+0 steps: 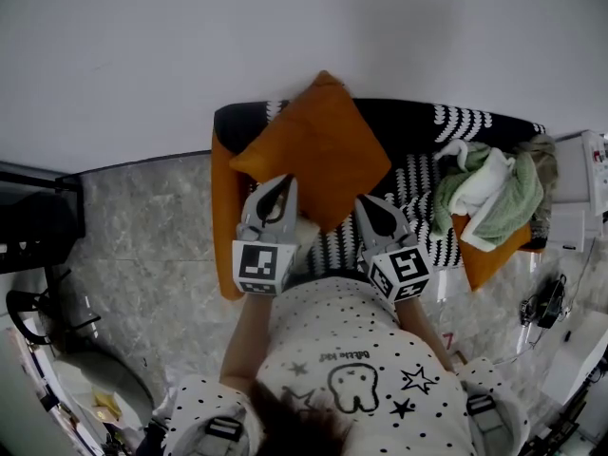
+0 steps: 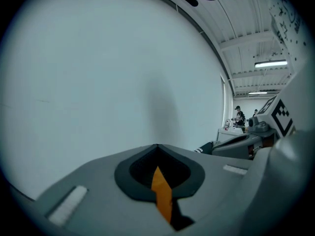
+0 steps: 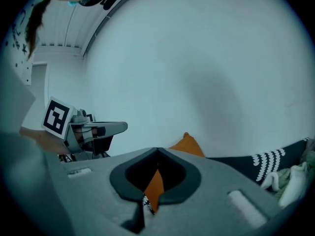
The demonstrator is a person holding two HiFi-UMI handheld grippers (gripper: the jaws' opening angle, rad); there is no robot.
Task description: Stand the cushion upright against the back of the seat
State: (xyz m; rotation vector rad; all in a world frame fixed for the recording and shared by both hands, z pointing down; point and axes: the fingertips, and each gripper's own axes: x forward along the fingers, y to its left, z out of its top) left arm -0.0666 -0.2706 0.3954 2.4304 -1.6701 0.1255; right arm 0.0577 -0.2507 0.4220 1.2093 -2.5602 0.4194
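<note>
An orange cushion (image 1: 318, 145) hangs corner-up like a diamond over the black-and-white patterned seat (image 1: 418, 174), its top corner rising above the seat's back (image 1: 399, 114). My left gripper (image 1: 282, 185) is shut on the cushion's lower left edge. In the left gripper view only an orange sliver of the cushion (image 2: 161, 193) shows between the closed jaws of the left gripper (image 2: 158, 148). My right gripper (image 1: 367, 204) is shut on the lower right edge. In the right gripper view the cushion (image 3: 155, 188) is pinched in the right gripper (image 3: 157, 152), and its corner pokes up beyond.
A heap of white and green towels (image 1: 489, 193) lies on the seat's right end, over an orange cloth (image 1: 489, 255). A pale wall (image 1: 285, 36) stands right behind the seat. Dark gear (image 1: 38, 226) sits on the stone floor at left, a white unit (image 1: 579, 198) at right.
</note>
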